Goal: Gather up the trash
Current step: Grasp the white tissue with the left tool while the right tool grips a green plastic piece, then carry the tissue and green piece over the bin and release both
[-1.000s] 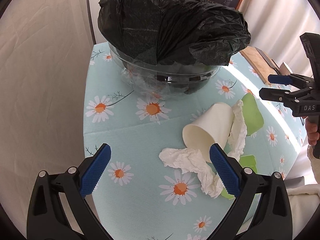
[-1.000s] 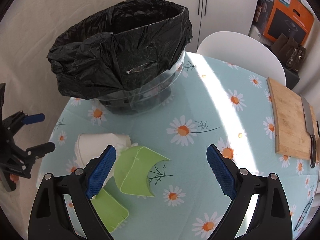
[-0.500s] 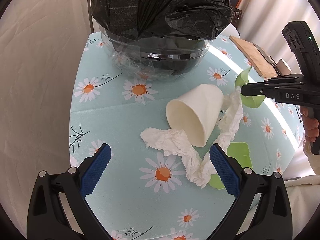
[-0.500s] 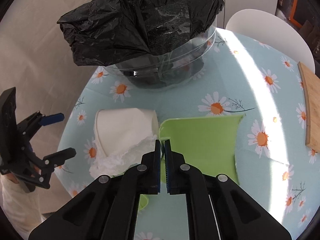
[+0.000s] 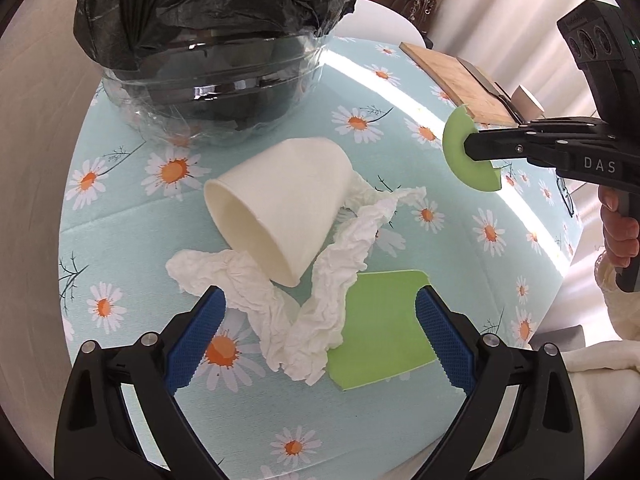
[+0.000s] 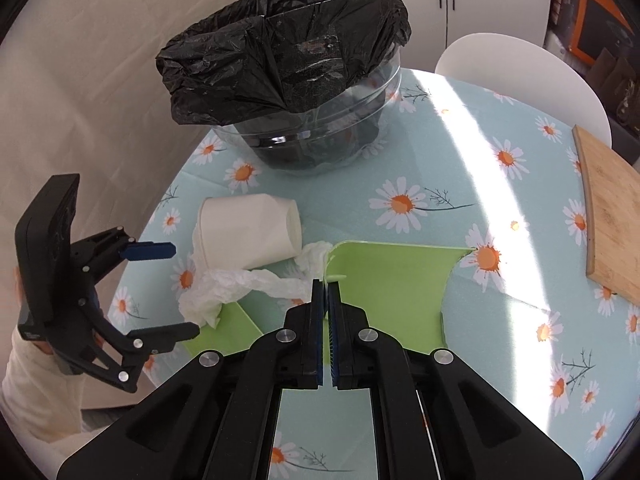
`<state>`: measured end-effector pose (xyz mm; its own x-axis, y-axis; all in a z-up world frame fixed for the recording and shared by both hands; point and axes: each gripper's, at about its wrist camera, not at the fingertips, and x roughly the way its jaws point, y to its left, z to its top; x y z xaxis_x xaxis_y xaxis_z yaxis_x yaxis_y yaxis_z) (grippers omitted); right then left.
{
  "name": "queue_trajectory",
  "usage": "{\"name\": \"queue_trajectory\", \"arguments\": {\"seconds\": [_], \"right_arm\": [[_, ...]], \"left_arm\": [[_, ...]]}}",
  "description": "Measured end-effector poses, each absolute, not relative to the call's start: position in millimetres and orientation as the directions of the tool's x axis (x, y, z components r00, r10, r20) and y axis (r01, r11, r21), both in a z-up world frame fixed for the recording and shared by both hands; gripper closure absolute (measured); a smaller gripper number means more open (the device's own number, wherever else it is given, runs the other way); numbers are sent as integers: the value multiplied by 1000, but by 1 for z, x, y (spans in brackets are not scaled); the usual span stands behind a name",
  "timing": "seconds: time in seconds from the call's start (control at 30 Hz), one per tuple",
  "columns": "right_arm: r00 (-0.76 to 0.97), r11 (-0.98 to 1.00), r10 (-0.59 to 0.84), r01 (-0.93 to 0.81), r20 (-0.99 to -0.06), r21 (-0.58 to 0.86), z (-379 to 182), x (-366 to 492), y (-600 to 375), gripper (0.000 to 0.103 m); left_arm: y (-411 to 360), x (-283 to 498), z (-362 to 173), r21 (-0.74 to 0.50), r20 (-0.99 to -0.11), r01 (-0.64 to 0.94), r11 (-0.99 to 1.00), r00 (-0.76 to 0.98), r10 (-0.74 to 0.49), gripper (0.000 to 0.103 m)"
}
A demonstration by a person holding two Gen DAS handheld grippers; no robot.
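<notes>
left wrist view, left to right. the left gripper, jaws wide and closing, nothing yet pinched, is seen at the bottom of the frame, straddling the crumpled white paper tissue. the tissue lies in the lower centre, draped around the tipped white paper cup at centre and over the edge of a flat light-green card scrap at lower right.

the tissue is judged soft, nearly weightless and compressible; a pinch on its thick bunched fold should hold. the cup is judged light and easily crushed or rolled; its rim would be best taken. the flat scrap is judged thin, stiffish and hard to lift off the daisy-print tablecloth except by an edge.

at upper left stands the clear tub lined with a black bin bag. at right, the right gripper, fingers pressed together, pinches a curved light-green card piece by its edge, clear of the table.
</notes>
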<state>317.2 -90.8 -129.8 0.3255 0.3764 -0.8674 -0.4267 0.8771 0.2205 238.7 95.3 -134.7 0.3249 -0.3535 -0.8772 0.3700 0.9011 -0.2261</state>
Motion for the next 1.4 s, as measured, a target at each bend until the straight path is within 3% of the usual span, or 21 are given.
{"name": "queue_trajectory", "arguments": {"seconds": [0.1, 0.13, 0.17, 0.2, 0.23, 0.8, 1.4], "right_arm": [[333, 883, 367, -419, -868, 213, -131, 308, -104, 100], [334, 885, 366, -414, -868, 214, -133, 306, -108, 100], [335, 887, 365, -409, -869, 215, -134, 303, -112, 100], [338, 890, 361, -403, -869, 213, -136, 300, -115, 100], [339, 893, 358, -397, -870, 212, -138, 298, -119, 100], [422, 891, 395, -394, -816, 228, -121, 274, -137, 100], [466, 879, 453, -374, -760, 295, -98, 274, -136, 100]], "left_arm": [[90, 241, -143, -247, -874, 370, 896, 315, -371, 31], [89, 242, -145, -243, -871, 371, 896, 324, -370, 48], [90, 243, -149, -254, -873, 371, 893, 310, -377, 72], [91, 245, -152, -253, -878, 365, 896, 303, -371, 85], [91, 244, -152, -248, -877, 363, 898, 310, -367, 88], [125, 222, -79, -118, -866, 318, 941, 431, -255, 88], [110, 236, -6, -8, -838, 406, 914, 496, -228, 90]]}}
